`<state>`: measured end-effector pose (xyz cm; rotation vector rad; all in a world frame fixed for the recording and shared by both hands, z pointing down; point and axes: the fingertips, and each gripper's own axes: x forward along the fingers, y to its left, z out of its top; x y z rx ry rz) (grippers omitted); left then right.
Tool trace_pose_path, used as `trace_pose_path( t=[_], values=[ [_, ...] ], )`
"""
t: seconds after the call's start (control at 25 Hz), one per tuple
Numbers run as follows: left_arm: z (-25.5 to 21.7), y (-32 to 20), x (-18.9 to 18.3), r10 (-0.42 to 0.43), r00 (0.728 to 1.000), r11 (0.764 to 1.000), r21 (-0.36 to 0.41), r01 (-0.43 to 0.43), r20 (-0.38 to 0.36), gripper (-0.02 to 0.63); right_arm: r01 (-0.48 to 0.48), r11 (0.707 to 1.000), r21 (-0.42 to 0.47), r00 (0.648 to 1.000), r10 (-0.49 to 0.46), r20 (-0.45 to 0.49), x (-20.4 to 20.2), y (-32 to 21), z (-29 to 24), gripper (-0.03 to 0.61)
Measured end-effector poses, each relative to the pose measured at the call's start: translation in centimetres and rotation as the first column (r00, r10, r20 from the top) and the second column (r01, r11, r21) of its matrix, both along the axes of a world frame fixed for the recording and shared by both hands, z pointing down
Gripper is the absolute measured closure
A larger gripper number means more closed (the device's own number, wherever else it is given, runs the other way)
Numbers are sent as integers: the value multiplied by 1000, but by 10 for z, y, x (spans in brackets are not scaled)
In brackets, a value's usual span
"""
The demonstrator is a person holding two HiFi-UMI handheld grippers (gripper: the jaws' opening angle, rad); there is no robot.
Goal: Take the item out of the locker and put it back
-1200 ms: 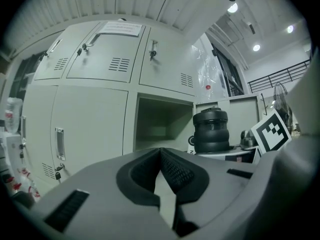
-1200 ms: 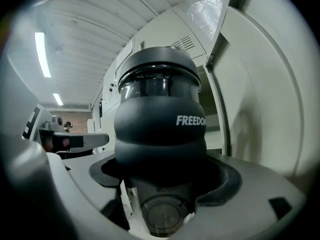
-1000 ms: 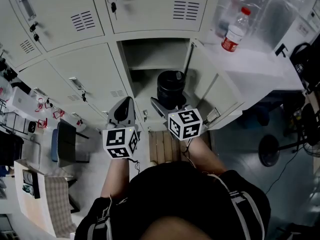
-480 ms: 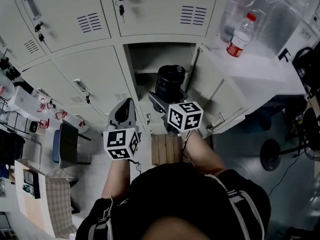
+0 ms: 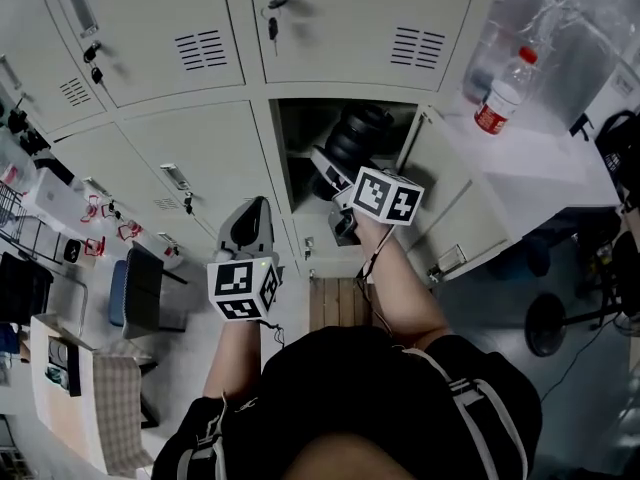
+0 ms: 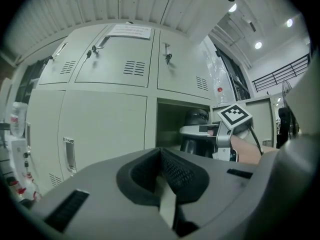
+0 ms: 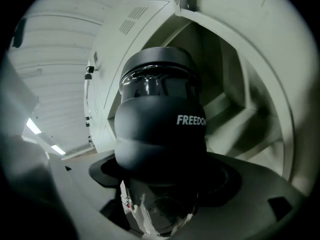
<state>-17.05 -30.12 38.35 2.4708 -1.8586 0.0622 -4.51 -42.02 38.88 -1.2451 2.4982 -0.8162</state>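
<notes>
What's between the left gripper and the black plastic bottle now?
Only the right gripper, shut on the black plastic bottle at the mouth of the open grey locker; otherwise bare air from the left gripper, as the left gripper view shows.

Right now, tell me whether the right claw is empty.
No: in the right gripper view the right claw is closed around the lower body of the black jug.

A bank of pale grey lockers (image 5: 180, 48) fills the wall, with keys (image 5: 272, 23) hanging in some doors. To the right, a white table (image 5: 550, 163) stands on a grey floor (image 5: 480, 288). A dark chair (image 5: 140, 288) sits at the left. Ceiling lights (image 6: 258, 45) glow overhead.
</notes>
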Motion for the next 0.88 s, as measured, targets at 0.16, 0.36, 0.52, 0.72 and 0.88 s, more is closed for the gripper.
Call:
trace_pose_path(
  t=[0.16,0.36,0.52,0.72,0.88],
  values=[
    [-2,-11,-8,-1,1000,1000,6,1,-2,601,-32,999,-37,999,33,28,4,-29,-6,141],
    [-4,-24,-9,10,1000,1000,12,-10,-3,600,-127,992,-1,990,126,-68,15,-60,-15,141],
    [-5,-31,-9,18,1000,1000,14,-18,-5,600,-212,973,89,951,226,-209,25,-82,-20,141],
    [-1,-39,-12,19,1000,1000,7,-19,-9,600,-279,939,201,863,338,-377,35,-109,-23,143],
    [-1,-43,-14,19,1000,1000,2,-19,-9,600,-313,918,243,796,393,-461,44,-123,-16,144]
  ],
)
